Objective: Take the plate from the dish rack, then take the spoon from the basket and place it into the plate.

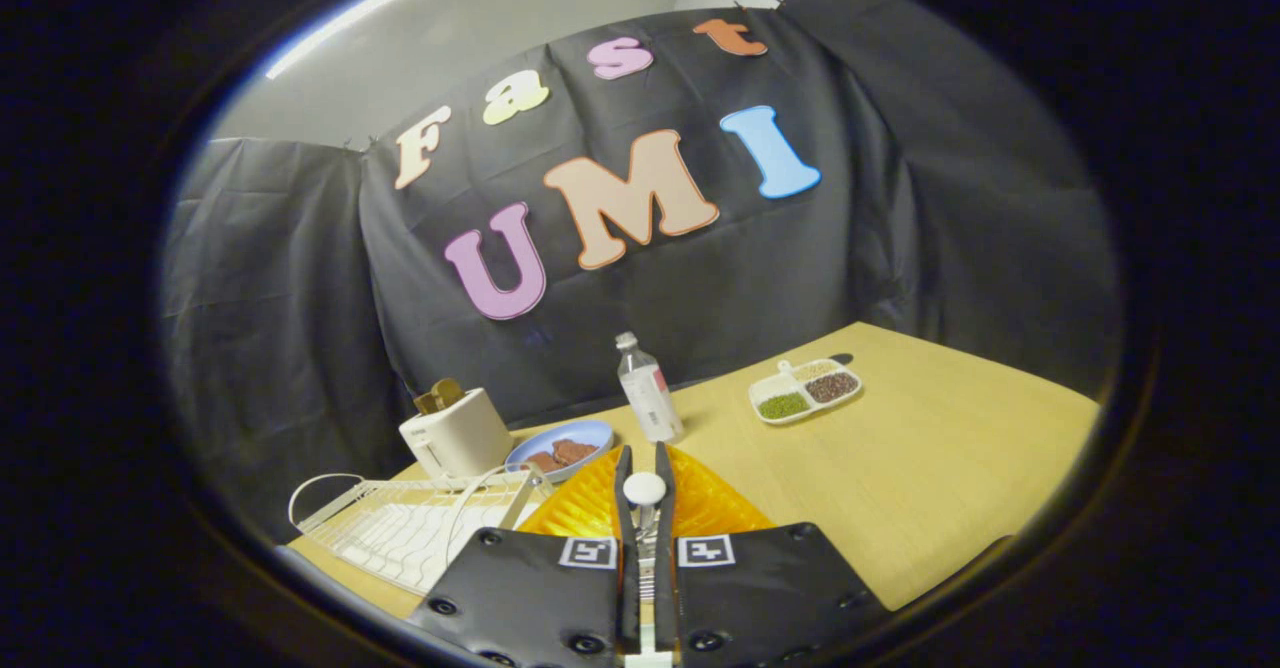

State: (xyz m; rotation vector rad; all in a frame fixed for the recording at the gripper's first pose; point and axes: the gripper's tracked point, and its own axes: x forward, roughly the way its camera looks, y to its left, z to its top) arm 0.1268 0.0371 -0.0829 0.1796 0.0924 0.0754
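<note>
My gripper (644,453) is shut on the spoon (644,489). The spoon's white rounded end sits between the two fingers, and its thin handle runs back down the narrow gap. Directly under and beyond the fingers lies the orange ribbed plate (712,510) on the wooden table, and the spoon hangs above it. The white wire dish rack (400,530) stands to the left of the plate, by the table's near-left corner.
Behind the rack stands a cream toaster (457,434). Beside it is a blue plate (560,447) with brown pieces. A clear bottle (650,390) stands beyond the fingertips. A white divided dish (805,390) of beans lies far right on the bare tabletop (930,478).
</note>
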